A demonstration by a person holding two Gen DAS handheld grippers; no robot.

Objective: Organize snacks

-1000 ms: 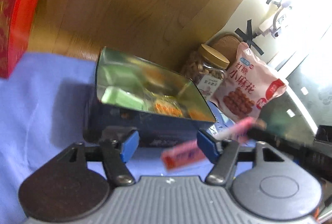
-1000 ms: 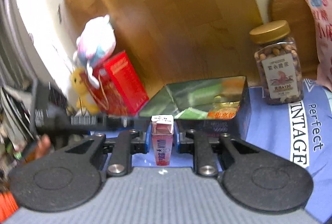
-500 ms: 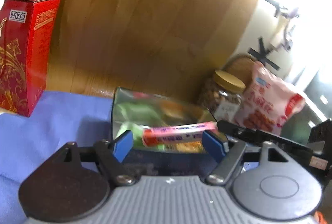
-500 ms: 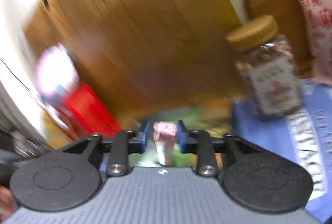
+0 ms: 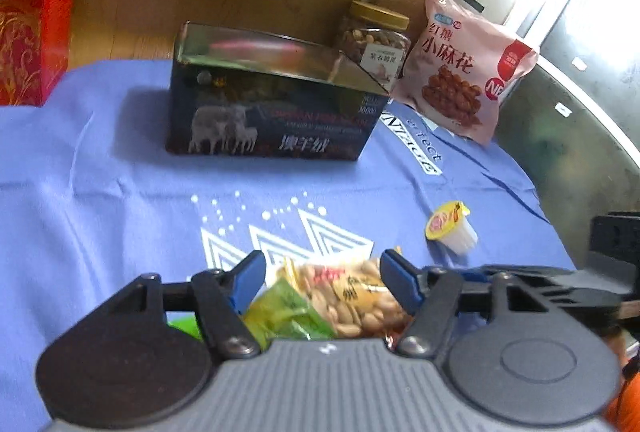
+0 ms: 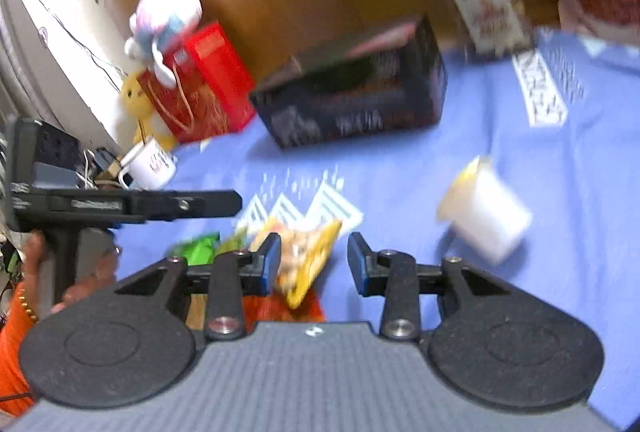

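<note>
The dark tin [image 5: 276, 99] sits on the blue cloth [image 5: 100, 191]; the left gripper [image 5: 322, 282] gapes wide over a peanut packet [image 5: 352, 296]; the right gripper [image 6: 313, 264], parted, has released its pink stick, now inside the tin.

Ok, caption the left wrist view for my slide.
Open left hand-held gripper over peanut packet, dark tin beyond on blue cloth.

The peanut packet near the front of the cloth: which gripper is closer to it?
Left. The left gripper has the peanut packet between its open jaws. The right gripper hovers open just beside it, to its right.
</note>
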